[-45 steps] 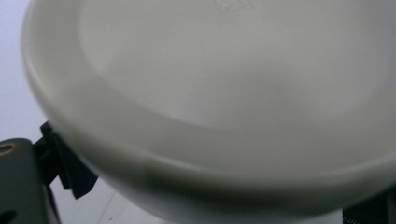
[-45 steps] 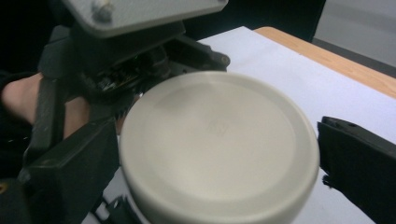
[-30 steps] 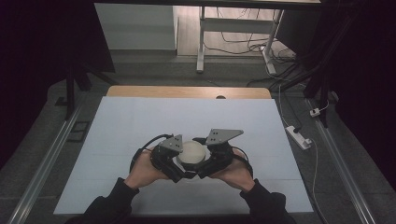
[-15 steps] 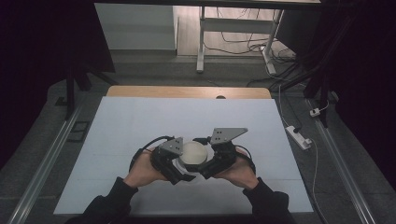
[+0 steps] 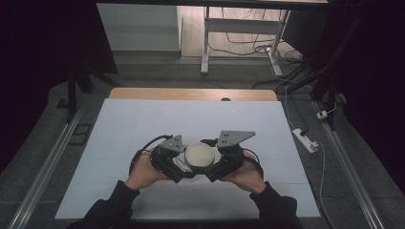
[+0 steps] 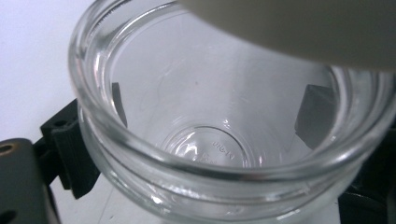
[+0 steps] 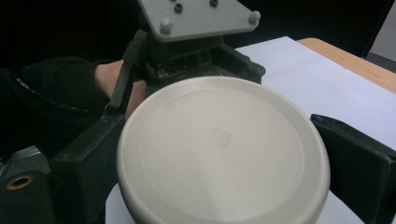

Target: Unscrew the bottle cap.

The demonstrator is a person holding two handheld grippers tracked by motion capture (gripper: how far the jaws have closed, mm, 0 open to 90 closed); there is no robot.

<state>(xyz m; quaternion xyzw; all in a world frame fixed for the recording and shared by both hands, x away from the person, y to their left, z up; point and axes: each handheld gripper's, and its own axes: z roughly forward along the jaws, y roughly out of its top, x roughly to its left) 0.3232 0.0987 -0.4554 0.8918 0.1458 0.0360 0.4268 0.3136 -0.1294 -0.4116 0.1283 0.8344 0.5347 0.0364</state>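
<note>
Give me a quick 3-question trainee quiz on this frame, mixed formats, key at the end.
1. True or false: the glass jar is empty.
2. What does the right gripper hold between its jaws? A) a round off-white lid B) a spoon C) a cloth
3. Fill in: the left gripper grips the jar by its ____.

Key: 1 true. 2 A. 3 outer wall; in the left gripper view a black jaw shows through the glass on each side.
</note>
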